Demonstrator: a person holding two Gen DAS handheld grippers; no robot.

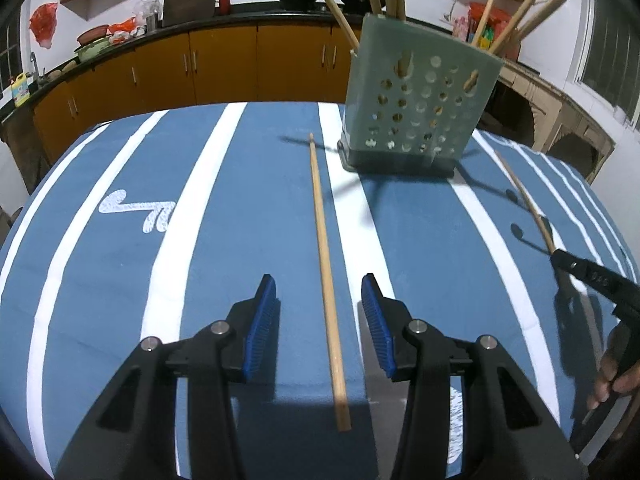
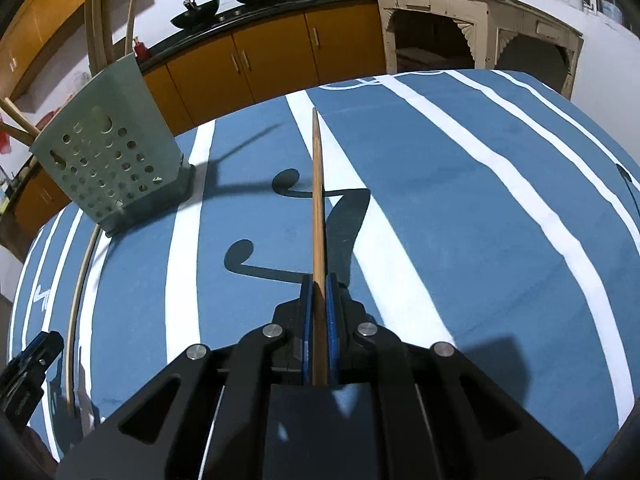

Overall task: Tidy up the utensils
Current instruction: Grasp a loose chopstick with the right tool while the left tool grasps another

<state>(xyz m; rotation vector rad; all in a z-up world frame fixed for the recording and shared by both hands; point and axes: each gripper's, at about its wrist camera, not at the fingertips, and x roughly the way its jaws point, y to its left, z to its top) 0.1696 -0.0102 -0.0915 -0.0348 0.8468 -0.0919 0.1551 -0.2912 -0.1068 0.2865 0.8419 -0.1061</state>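
A pale green perforated utensil holder (image 1: 416,108) stands on the blue striped tablecloth (image 1: 240,208), with several wooden chopsticks sticking out of it; it also shows in the right wrist view (image 2: 108,152). My left gripper (image 1: 320,292) is open, its blue pads either side of a loose wooden chopstick (image 1: 326,272) lying on the cloth. My right gripper (image 2: 319,284) is shut on another chopstick (image 2: 317,200), which points forward above the cloth. That held chopstick (image 1: 524,196) shows at the right of the left wrist view.
Orange kitchen cabinets (image 1: 224,64) with a dark counter run behind the table, holding woks, bowls and bottles. A cream carved cabinet (image 2: 460,28) stands at the right. The loose chopstick (image 2: 78,304) and the left gripper's tip (image 2: 36,356) show at the left of the right wrist view.
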